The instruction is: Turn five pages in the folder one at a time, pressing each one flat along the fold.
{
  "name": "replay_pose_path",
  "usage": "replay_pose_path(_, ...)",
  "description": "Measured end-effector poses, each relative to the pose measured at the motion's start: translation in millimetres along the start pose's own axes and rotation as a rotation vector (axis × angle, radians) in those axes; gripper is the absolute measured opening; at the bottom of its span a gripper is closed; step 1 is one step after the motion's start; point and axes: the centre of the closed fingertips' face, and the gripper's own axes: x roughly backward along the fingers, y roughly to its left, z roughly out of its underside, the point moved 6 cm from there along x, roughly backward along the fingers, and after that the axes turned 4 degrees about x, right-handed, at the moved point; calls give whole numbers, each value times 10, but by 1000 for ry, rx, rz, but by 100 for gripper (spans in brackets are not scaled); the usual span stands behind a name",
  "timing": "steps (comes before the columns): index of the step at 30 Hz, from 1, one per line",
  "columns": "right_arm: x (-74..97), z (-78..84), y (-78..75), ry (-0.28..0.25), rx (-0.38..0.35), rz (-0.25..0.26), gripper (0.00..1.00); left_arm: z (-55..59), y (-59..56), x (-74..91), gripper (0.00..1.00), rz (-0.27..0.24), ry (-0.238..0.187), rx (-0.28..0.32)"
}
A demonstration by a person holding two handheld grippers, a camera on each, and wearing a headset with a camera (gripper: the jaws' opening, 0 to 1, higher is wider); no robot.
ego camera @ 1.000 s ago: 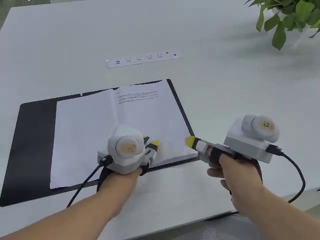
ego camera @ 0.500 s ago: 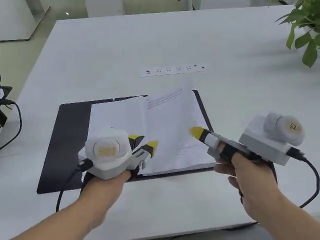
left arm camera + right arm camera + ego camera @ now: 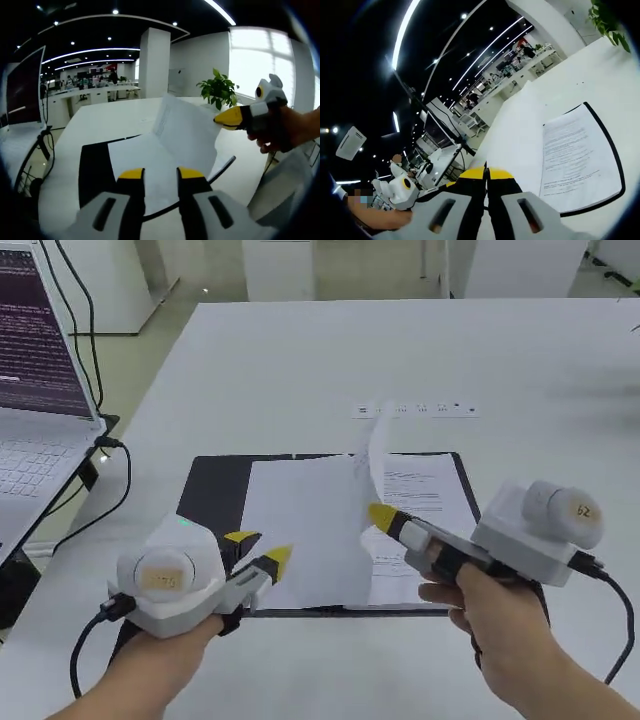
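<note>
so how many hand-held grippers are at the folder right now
2, both white with yellow tips. The left hand-held gripper hovers open over the near-left part of the black folder; the right hand-held gripper is shut on the edge of the lifted white paper page.

The right gripper point(image 3: 380, 515) holds a page point(image 3: 335, 510), seemingly pinched, raised above the open folder point(image 3: 215, 490); the left gripper point(image 3: 258, 548), jaws apart, hovers at its near edge
</note>
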Motion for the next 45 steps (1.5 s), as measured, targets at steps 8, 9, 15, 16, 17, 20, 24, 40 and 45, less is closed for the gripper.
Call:
replay_pose_path(8,-331,262,173,94,45,-26,0,77,252,324,23,-51,2,-1)
replay_pose_path(9,-360,290,183,104,42,-24,0,89,275,354,23,-54,2,2)
replay_pose_path(15,-559,491,245,177,72,-20,0,201,408,534,23,-92,13,13)
replay_pose_path(16,-596,520,255,185,65,-28,0,222,425,556,23,-94,15,20)
replay_pose_path(17,-639,564,258,203,72,-25,0,260,449,588,23,-103,22,28)
replay_pose_path(20,-761,692,269,256,97,-26,0,327,482,645,23,-111,29,37)
replay_pose_path(24,-914,869,243,329,139,-1,0,403,477,711,23,-118,45,47)
replay_pose_path(40,-1387,1440,137,523,231,58,0,670,607,900,23,-160,87,113)
replay_pose_path(45,-1386,1460,184,513,226,43,4,700,620,898,23,-163,100,112)
